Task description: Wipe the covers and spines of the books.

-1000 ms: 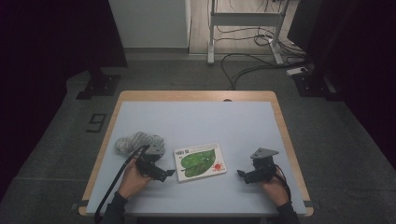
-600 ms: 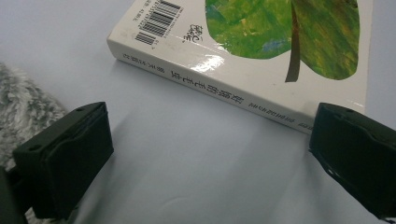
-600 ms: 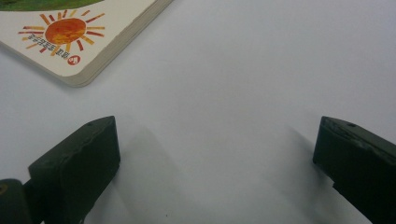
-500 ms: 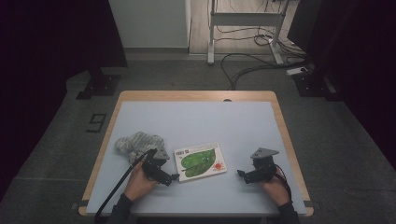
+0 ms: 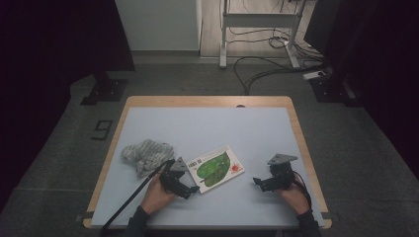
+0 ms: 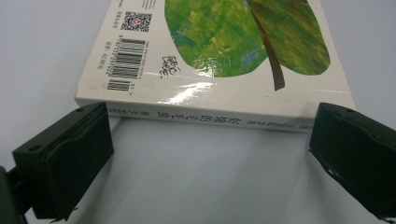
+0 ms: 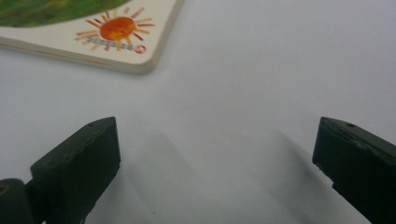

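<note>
A white picture book (image 5: pixel 216 168) with a green leaf and an orange sun on its cover lies flat on the pale blue table. My left gripper (image 5: pixel 190 190) stands open at the book's near left side. In the left gripper view its spine (image 6: pixel 205 116) runs just beyond and between the two wide-apart jaws, gripper (image 6: pixel 212 154) low over the table. My right gripper (image 5: pixel 258 182) is open to the right of the book, apart from it. In the right gripper view the book's sun corner (image 7: pixel 116 32) lies ahead at upper left, gripper (image 7: pixel 217 158) holding nothing.
A crumpled grey cloth (image 5: pixel 146 154) lies left of the book, behind my left hand. A black cable (image 5: pixel 133 197) trails from the left gripper over the table's front edge. The table has a wooden rim (image 5: pixel 207 100); dark floor and cables surround it.
My left gripper has slid rightward from beside the cloth up to the book's spine side. The right gripper and the book have stayed put.
</note>
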Demonstrator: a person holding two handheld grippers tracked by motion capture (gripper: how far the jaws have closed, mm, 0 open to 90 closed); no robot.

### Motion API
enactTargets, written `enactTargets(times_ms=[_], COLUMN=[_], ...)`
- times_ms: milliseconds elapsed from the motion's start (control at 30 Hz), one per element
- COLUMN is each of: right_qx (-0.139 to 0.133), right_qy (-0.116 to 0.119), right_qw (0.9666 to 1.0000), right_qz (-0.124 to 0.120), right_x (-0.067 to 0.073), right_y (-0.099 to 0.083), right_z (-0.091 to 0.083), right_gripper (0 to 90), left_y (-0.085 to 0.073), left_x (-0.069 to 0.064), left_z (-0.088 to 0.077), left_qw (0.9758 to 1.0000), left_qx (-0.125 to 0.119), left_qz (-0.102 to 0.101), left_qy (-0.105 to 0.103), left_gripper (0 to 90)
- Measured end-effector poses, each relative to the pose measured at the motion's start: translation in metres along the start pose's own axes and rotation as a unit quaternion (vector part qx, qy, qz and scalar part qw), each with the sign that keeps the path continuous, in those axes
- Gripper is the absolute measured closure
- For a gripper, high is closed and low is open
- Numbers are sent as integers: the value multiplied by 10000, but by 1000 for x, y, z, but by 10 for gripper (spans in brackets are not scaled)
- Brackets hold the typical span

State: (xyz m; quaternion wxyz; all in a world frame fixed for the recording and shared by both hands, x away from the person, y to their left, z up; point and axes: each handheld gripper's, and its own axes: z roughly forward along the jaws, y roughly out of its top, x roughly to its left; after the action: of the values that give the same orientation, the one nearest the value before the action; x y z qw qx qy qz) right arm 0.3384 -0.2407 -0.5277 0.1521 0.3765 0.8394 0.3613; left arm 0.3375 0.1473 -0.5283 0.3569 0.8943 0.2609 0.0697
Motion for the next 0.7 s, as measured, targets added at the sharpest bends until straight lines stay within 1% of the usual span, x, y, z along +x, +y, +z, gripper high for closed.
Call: enactTargets(times_ms=[100,167,300,333,433,533,667,700], right_qx=[0,20,48,63,91,151,207,217], right_qy=[75,78,153,175,238,316,365,389], right_qw=[10000,9999,9996,9996,9992,9986,9977,9976], right_qz=[-49,-112,-216,-208,-317,-404,-530,-527], right_x=[0,1,5,6,10,15,18,19], right_y=[8,14,28,30,40,50,62,65], right_z=[1,3,8,9,14,22,34,37], right_gripper=[0,0,0,0,0,0,0,0], left_y=[0,0,0,0,0,0,0,0], left_x=[-1,-1,0,0,0,0,0,0], left_z=[0,1,0,0,1,1,1,0], left_qw=[10000,10000,10000,10000,10000,10000,10000,10000], left_qx=[-9,-9,1,2,-11,-12,-14,-5], left_qz=[-25,-23,-27,-21,-43,-42,-40,-37], left_qy=[9,7,-2,-6,-11,-9,-11,-11], left_gripper=[0,0,0,0,0,0,0,0])
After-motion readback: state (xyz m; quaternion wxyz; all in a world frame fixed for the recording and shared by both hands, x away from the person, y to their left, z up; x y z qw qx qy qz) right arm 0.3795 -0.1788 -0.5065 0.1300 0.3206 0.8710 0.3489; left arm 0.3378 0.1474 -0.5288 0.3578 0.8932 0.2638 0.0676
